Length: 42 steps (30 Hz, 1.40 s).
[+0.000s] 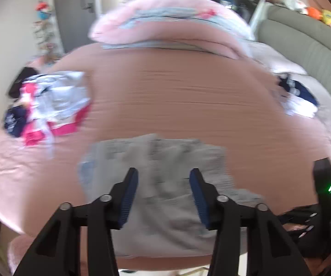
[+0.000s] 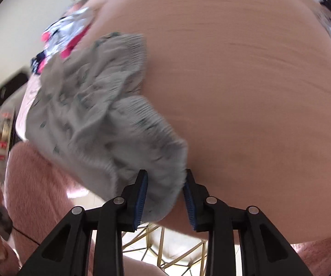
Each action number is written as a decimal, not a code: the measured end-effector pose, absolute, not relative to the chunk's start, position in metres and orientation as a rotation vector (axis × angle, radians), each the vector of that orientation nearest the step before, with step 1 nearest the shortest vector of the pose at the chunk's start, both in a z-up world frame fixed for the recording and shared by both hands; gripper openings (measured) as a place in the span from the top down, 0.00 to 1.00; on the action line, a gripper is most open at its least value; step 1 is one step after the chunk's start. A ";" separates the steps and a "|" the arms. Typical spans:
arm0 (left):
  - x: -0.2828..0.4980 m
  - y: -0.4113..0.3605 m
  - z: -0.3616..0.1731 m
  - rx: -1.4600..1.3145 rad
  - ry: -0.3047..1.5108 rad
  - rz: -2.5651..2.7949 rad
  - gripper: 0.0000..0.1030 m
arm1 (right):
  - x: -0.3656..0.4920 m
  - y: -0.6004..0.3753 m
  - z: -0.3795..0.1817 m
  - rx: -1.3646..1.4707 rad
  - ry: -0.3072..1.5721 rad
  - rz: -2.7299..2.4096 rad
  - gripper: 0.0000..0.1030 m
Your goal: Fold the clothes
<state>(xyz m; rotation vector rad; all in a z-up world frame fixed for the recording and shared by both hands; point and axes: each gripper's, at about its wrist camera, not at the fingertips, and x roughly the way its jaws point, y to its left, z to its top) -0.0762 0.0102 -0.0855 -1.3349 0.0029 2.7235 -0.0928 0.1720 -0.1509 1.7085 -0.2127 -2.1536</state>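
Pink bed [image 1: 176, 87] bearing grey garment [image 1: 165, 184]: soft, light, limp. Left claw [image 1: 163, 193] released above; right claw [image 2: 165, 195] grasping elastic hem at 6 o'clock.

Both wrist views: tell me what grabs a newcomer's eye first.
A crumpled pale grey patterned garment lies at the near edge of the pink bed sheet, its edge between the right gripper's parted fingers. Left of it lies a pink, white and navy clothes pile.
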 end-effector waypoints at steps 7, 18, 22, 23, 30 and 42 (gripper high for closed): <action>-0.113 0.066 -0.153 -1.567 0.048 2.457 0.64 | -0.076 0.166 -0.165 1.730 -0.245 -2.104 0.95; -0.088 -0.020 -0.096 -1.620 -0.144 2.748 0.90 | -0.099 0.190 -0.131 1.589 0.077 -2.508 0.96; -0.063 -0.033 -0.093 -1.649 -0.112 2.737 0.91 | -0.095 0.195 -0.109 1.506 0.199 -2.637 0.96; -0.058 -0.034 -0.092 -1.624 -0.147 2.712 0.91 | -0.096 0.198 -0.109 1.525 0.163 -2.608 0.96; -0.107 0.007 -0.080 -1.435 -0.052 2.616 0.70 | -0.091 0.204 -0.120 1.606 -0.012 -2.460 0.96; -0.168 0.068 -0.138 -1.653 0.280 2.544 0.81 | -0.087 0.206 -0.155 1.727 -0.127 -2.358 0.93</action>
